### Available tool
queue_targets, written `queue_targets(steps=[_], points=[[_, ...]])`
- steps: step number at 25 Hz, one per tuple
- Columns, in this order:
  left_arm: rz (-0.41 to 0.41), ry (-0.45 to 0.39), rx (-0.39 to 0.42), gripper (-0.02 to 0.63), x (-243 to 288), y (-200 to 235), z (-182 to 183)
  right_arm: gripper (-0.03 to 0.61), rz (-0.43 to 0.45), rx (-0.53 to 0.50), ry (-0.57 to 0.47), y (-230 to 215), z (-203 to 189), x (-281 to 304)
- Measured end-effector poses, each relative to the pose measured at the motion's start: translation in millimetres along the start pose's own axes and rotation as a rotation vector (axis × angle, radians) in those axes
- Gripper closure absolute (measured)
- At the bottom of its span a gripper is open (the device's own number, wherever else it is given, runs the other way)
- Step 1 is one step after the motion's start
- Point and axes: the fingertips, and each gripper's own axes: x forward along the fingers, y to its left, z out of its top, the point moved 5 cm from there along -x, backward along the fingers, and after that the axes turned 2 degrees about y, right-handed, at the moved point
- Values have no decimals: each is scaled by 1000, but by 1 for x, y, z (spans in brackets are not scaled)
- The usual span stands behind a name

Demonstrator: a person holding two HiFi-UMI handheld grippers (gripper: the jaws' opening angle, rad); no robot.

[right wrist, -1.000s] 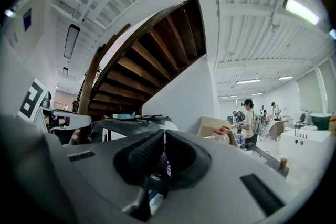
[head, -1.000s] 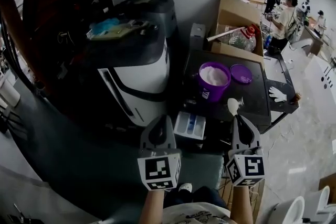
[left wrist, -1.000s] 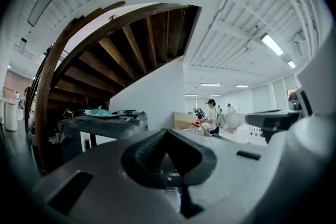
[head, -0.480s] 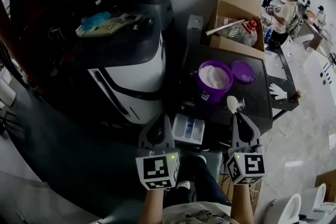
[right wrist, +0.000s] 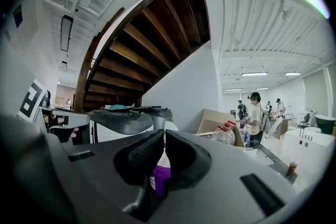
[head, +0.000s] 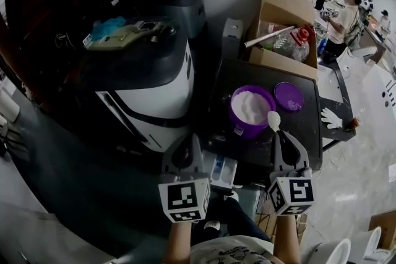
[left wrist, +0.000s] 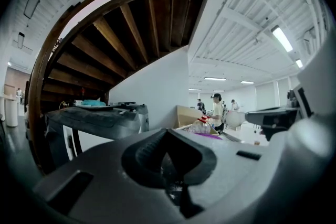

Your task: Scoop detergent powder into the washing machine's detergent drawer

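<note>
Detergent powder (head: 249,105) heaped white in open purple tub (head: 238,128) on dark table (head: 309,127), just right of washing machine (head: 154,89). Purple lid (head: 288,96) flat beside tub. Detergent drawer (head: 226,170) pulled out below table edge, partly behind left gripper (head: 185,146). White scoop (head: 274,122) over tub's near rim, clamped in right gripper (head: 282,138).

Left gripper view: jaws pressed together, nothing between.

Right gripper view: jaws closed on scoop (right wrist: 164,157), purple tub (right wrist: 160,178) just beyond.
</note>
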Motion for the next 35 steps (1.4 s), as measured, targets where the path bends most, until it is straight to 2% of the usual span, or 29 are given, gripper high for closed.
queue_targets(steps=[5,13,26,35], points=[[32,23,-10,612,36,-5,4,558,34,6,36,-23,1,39],[80,47,-5,612,85,-11,10,558,123,-6,155,-48,-6,97],[124,144,-1,612,132,-19,-3,558,385,-146,389,-57,-25,154],[133,207,21,612,144,-23,-13,558,528,-223,535,-59,-38,172]])
